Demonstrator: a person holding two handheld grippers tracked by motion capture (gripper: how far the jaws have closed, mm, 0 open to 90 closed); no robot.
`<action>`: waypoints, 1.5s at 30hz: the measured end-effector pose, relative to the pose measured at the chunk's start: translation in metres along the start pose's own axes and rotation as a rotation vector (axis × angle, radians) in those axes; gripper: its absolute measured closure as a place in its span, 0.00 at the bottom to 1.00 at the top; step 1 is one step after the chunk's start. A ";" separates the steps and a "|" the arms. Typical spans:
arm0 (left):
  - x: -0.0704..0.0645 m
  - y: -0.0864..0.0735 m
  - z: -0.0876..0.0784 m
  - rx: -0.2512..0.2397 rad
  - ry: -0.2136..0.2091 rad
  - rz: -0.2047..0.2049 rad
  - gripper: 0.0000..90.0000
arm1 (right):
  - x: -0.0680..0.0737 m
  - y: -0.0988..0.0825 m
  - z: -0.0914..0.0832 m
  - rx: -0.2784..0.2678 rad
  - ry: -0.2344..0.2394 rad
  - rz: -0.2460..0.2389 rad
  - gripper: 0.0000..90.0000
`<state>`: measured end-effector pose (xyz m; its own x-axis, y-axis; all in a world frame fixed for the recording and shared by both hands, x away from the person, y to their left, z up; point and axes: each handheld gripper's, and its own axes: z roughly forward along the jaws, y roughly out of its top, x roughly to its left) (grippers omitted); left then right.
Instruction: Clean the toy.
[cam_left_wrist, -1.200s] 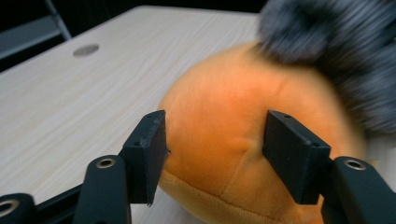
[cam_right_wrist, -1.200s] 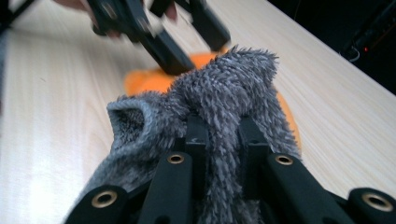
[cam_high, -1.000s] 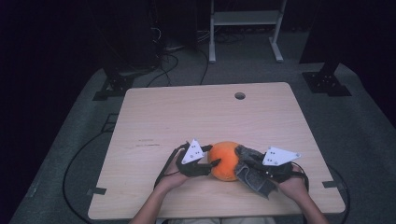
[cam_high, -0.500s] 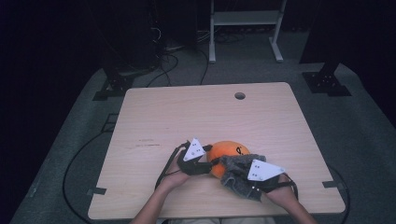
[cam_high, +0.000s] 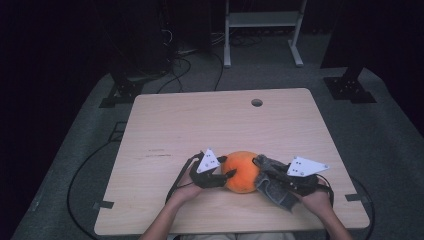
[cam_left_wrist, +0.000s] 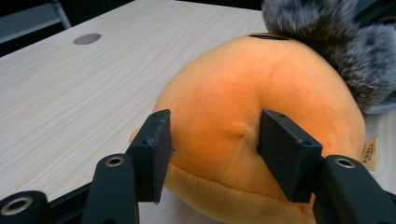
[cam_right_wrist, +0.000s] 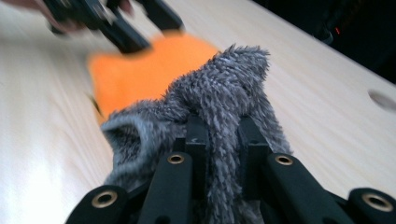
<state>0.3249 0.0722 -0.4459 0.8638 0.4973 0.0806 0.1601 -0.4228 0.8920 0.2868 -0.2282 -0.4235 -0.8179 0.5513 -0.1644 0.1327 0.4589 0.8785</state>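
High view: the orange plush (cam_high: 241, 171) lies near the front edge of the wooden table (cam_high: 200, 125), on grey carpet in a dark room. Left gripper view: the left gripper (cam_left_wrist: 215, 149) pinches the plush. Right gripper view: the right gripper (cam_right_wrist: 223, 140) pinches grey fuzzy fabric (cam_right_wrist: 219, 93) beside the plush.

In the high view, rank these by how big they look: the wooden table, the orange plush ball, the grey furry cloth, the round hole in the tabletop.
1. Light wooden table, by far the largest.
2. Round orange plush ball.
3. Grey furry cloth, slightly smaller than the ball, though the right gripper hides part of it, so that order is unsure.
4. Round hole in the tabletop, the smallest.
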 end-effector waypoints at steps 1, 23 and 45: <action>-0.001 0.000 0.000 0.004 -0.001 0.005 0.49 | 0.002 0.004 0.002 -0.017 0.016 0.002 0.86; -0.026 0.008 -0.006 -0.008 -0.070 0.181 0.36 | 0.020 0.044 0.014 0.071 0.220 -0.079 0.86; -0.020 0.002 -0.008 -0.002 -0.100 0.128 0.33 | -0.033 0.006 -0.003 0.013 0.175 0.178 0.86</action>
<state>0.3038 0.0674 -0.4420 0.9204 0.3616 0.1487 0.0453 -0.4764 0.8780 0.3125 -0.2456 -0.4115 -0.8650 0.4963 0.0738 0.2901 0.3747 0.8806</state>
